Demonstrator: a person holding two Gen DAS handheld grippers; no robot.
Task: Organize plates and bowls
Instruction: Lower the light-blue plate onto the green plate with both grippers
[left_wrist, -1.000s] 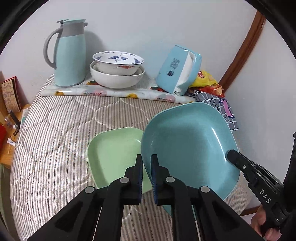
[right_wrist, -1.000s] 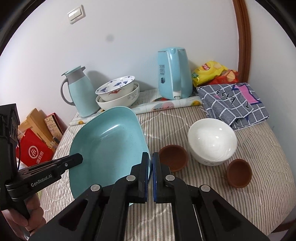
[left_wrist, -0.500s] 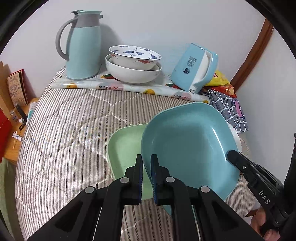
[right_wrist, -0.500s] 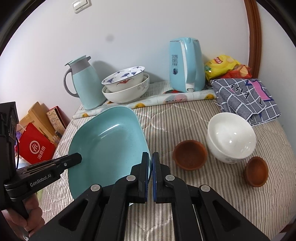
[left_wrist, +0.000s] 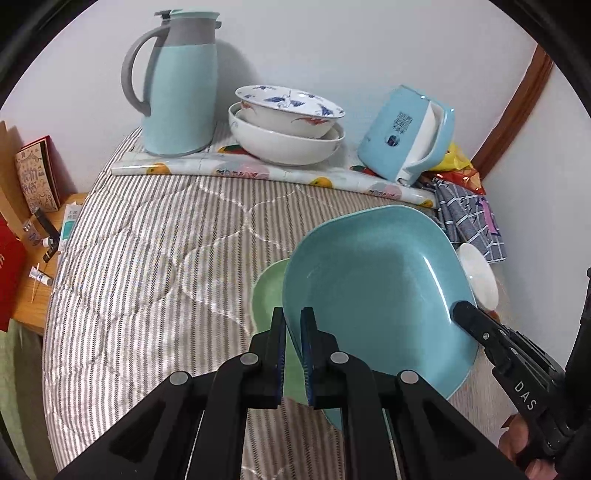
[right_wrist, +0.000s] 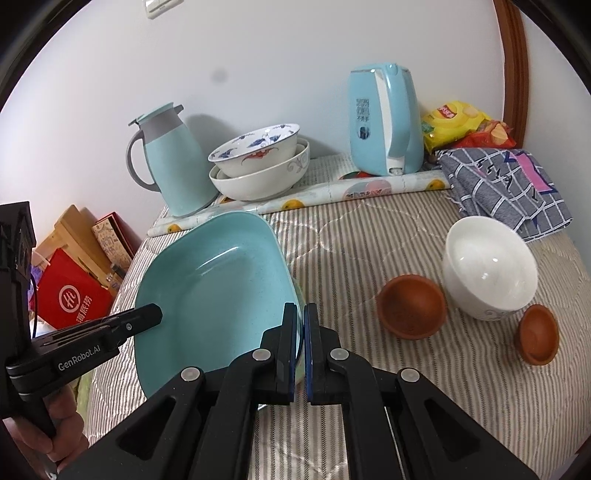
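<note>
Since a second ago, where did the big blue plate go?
Both grippers, left gripper and right gripper, carried the teal plate lower and across until it covers most of the green plate. Each still pinches its own edge of the rim. The stacked patterned bowls, white bowl and two brown bowls stayed put.

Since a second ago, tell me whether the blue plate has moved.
Yes. In the left wrist view the blue plate now covers most of the green plate lying on the striped cloth; earlier it overlapped only that plate's right edge.
</note>
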